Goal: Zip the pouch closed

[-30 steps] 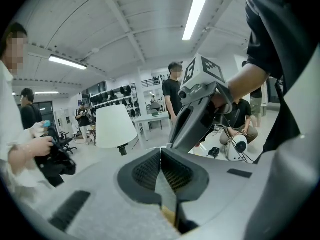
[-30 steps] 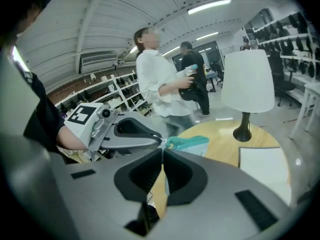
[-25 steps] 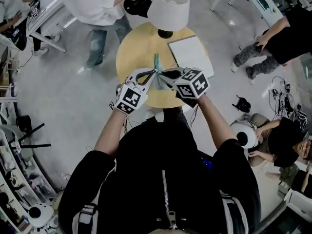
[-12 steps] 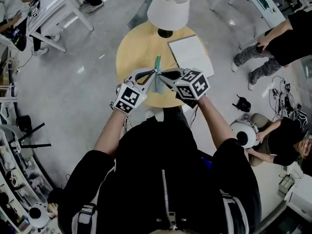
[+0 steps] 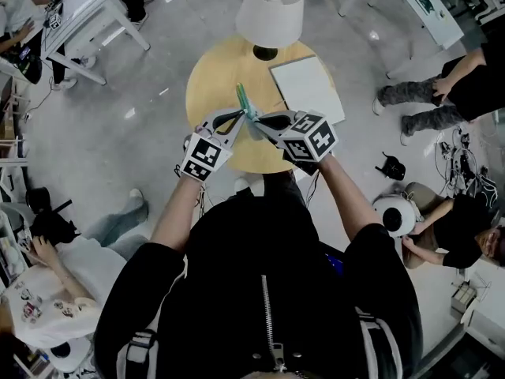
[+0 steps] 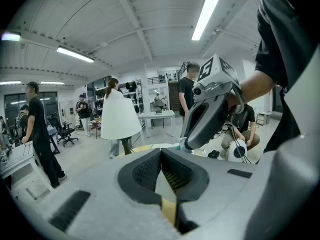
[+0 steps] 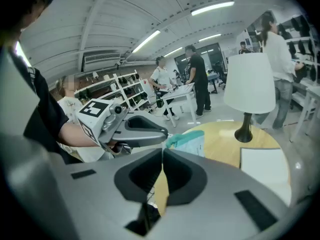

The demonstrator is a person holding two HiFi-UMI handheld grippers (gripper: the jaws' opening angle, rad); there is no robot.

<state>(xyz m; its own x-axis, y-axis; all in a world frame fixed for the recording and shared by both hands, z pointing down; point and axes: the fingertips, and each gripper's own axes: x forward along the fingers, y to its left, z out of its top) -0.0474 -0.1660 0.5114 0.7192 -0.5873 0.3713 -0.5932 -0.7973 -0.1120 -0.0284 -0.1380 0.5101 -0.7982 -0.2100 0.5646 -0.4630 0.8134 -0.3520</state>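
A teal pouch [image 5: 244,103] hangs in the air over the round yellow table [image 5: 211,81], pinched between both grippers. My left gripper [image 5: 241,117] comes in from the left and is shut on the pouch's edge; in the right gripper view its tip [image 7: 164,132] meets the teal pouch [image 7: 189,141]. From the right, my right gripper [image 5: 259,121] is shut as well, its closed jaws against the pouch's lower part. The exact contact is hidden behind the jaws. In the left gripper view only a sliver of the pouch [image 6: 175,146] shows below the right gripper [image 6: 187,143].
A white lamp [image 5: 271,10] stands at the table's far side, with a white pad [image 5: 308,89] to its right. People stand and sit around the room, one crouched at the lower left [image 5: 55,290]. Desks line the room's edges.
The pouch's top end has swung slightly left with the left gripper. The person in white at the top has gone; one now crouches at the lower left. The right gripper has stayed put.
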